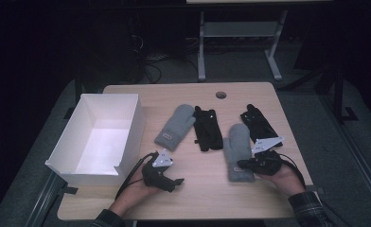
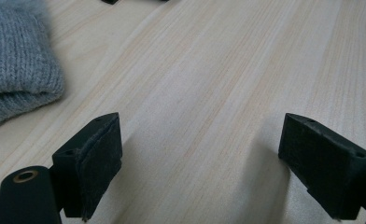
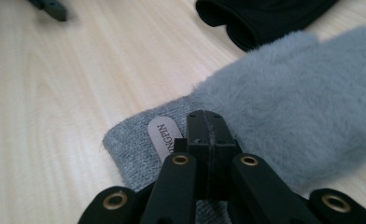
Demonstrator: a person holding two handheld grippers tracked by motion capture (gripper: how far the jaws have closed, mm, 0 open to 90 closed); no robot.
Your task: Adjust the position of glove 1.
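Observation:
Two grey mittens and two black gloves lie on the wooden table [image 1: 198,198]. My right gripper [image 1: 240,165] is shut, its closed jaws [image 3: 208,114] over the knit cuff of the right grey mitten [image 1: 238,146] [image 3: 288,107], beside its small label [image 3: 165,135]. I see no fabric between the jaws. My left gripper [image 1: 176,182] [image 2: 200,158] is open over bare wood near the front edge, and a grey knit cuff [image 2: 17,60] lies off to its left. The other grey mitten [image 1: 176,125] lies mid-table beside a black glove [image 1: 207,127]. The second black glove [image 1: 258,124] [image 3: 265,16] lies farther right.
An open white box [image 1: 110,96] stands at the table's left, with nothing visible inside. A round cable hole [image 1: 221,94] sits near the far edge. Beyond the table are a desk frame [image 1: 201,47] and cables on the dark floor.

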